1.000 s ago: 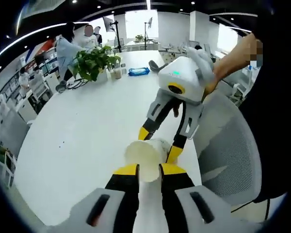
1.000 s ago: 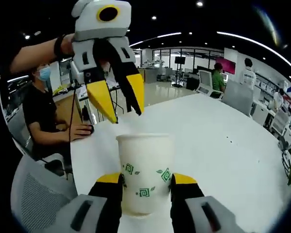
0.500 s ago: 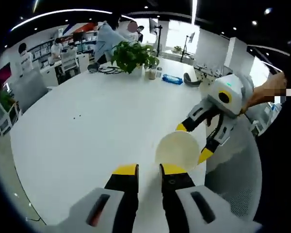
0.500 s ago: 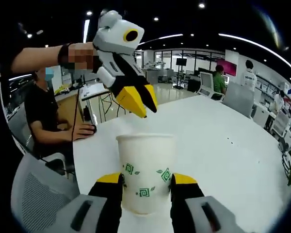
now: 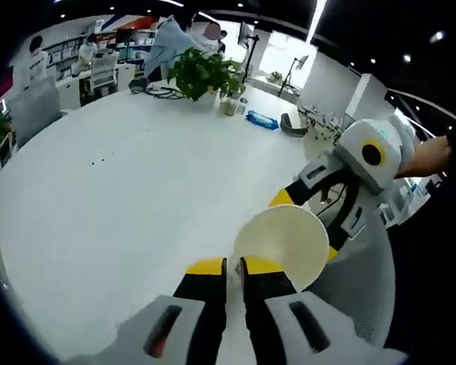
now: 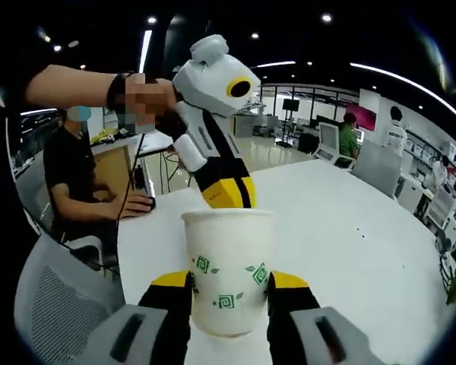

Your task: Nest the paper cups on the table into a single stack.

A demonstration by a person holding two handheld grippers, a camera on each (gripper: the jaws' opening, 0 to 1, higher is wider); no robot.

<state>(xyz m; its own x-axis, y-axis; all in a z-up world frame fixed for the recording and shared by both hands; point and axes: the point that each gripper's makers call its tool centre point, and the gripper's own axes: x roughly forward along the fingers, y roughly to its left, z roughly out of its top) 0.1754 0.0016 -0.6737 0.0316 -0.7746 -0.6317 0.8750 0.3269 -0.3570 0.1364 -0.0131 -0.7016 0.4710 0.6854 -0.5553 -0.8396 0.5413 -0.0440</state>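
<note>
Paper cup (image 6: 228,270) clamped by right gripper (image 6: 229,293), apparently upright.

No words, brand names or numbers are legible in either view; the white paper cup (image 6: 229,271) gripped in the right gripper view carries small green square-spiral and leaf motifs, not letters; the coloured wall panels far across the room are too blurred to read.
</note>
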